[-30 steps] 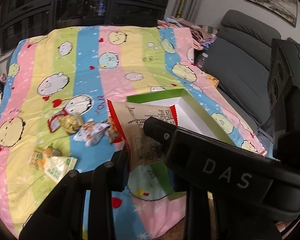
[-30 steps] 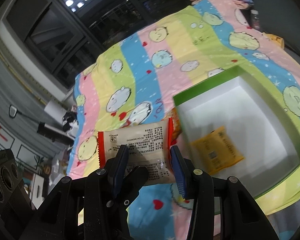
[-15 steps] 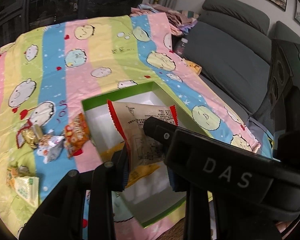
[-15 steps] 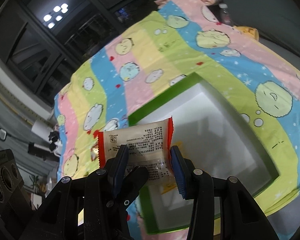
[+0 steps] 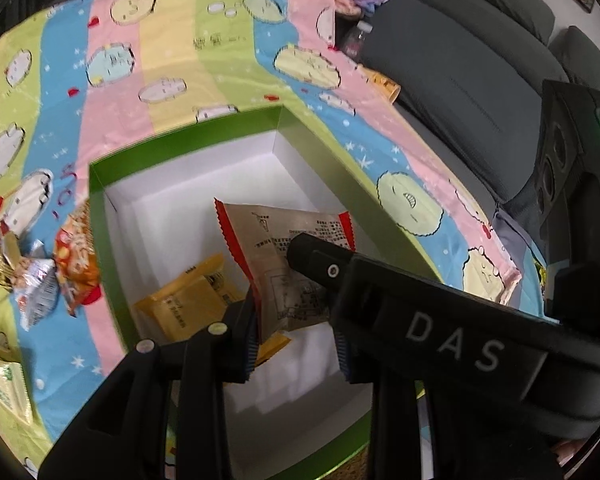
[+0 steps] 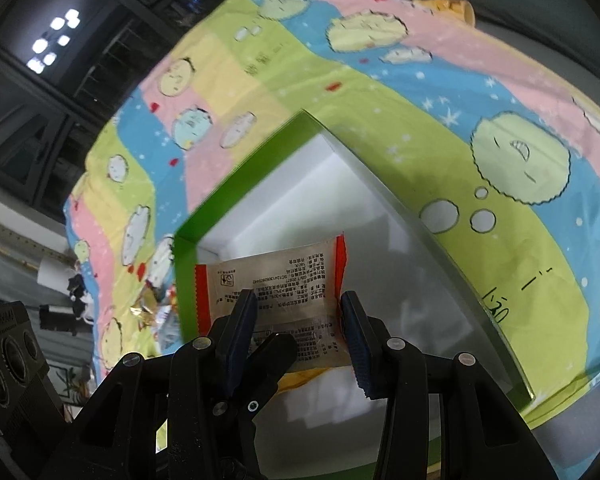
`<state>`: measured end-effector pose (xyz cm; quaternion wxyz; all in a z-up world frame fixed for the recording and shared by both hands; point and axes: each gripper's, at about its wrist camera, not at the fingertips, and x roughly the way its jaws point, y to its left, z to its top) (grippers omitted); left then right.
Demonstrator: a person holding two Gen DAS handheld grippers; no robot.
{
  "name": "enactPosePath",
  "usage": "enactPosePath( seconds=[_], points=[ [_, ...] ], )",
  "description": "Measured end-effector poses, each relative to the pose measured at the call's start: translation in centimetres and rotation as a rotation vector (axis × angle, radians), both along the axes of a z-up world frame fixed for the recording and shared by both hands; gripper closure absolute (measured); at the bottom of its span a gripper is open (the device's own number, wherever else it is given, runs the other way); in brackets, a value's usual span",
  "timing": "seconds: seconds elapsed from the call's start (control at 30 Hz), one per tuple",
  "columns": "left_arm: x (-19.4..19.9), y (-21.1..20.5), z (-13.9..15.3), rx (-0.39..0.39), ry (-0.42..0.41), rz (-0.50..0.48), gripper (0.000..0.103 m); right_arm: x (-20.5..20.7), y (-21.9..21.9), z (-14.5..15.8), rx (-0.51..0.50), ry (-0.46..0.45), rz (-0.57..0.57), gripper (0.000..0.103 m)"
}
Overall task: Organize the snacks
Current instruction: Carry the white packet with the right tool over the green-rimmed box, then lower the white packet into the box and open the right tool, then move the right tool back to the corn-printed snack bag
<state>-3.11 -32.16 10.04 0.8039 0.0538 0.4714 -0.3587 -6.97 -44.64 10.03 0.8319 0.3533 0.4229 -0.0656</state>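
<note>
The right gripper's fingers [image 6: 242, 320] are pinching a beige snack packet [image 6: 284, 280] with red crimped ends, one blue ribbed pad on each side of its lower half, so the right gripper [image 6: 298, 328] is closed on it. From the left wrist view the left gripper [image 5: 296, 344] is standing in the same place, the packet [image 5: 284, 260] hanging between its blue pads; the left pad looks to be pressing on the wrapper, but the right gripper's black finger [image 5: 320, 260] is crossing in front and hiding the other pad, so I cannot tell whether this gripper is really clamping it or only framing it. The packet is hanging above the open green box [image 5: 188, 148], over its white interior and not touching the floor of it. A yellow packet [image 5: 188, 300] is lying flat on the box floor, just beneath and to the left of the held one. The box is sitting on a pastel striped cartoon blanket [image 5: 172, 68]. Outside its left wall, a small heap of loose snacks [image 5: 40, 272] is lying on the blanket, an orange bag [image 5: 78, 252] nearest the box wall, with a pale green packet [image 5: 4, 392] apart from them near the edge. A grey sofa [image 5: 472, 72] is running along the blanket's far right side.
</note>
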Motion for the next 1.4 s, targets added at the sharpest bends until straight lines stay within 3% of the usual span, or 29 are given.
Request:
enactPosePath(
  seconds=[0.13,0.8,0.9,0.97,1.07,1.2,1.4],
  points=[
    [0.7,-0.4,-1.1,0.002,0.066,0.0,0.073,0.6,-0.5,-1.1,0.016,0.056,-0.005,0.057],
    [1.8,-1.0,-4.5,0.011,0.202,-0.012,0.073,1.6,-1.1,-3.9,-0.001,0.172,-0.039,0.057],
    [1.5,-0.5,-4.4,0.006,0.197,-0.01,0.071,1.7,-0.5,-3.7,-0.078,0.195,-0.033,0.057],
    [1.4,0.2,-3.8,-0.013,0.2,-0.004,0.068,1.4,-0.1,-3.1,-0.099,0.186,-0.039,0.056],
    [0.9,1.8,-2.1,-0.066,0.186,-0.007,0.059,0.9,0.5,-1.7,-0.139,0.155,-0.05,0.043],
    [0.3,4.6,0.7,-0.084,0.115,0.016,0.051,0.1,2.7,1.3,-0.247,0.093,-0.039,0.037],
    [-0.4,12.6,4.6,-0.155,0.005,0.119,0.031,-0.6,6.9,5.4,-0.312,-0.017,0.023,0.033]
  ],
)
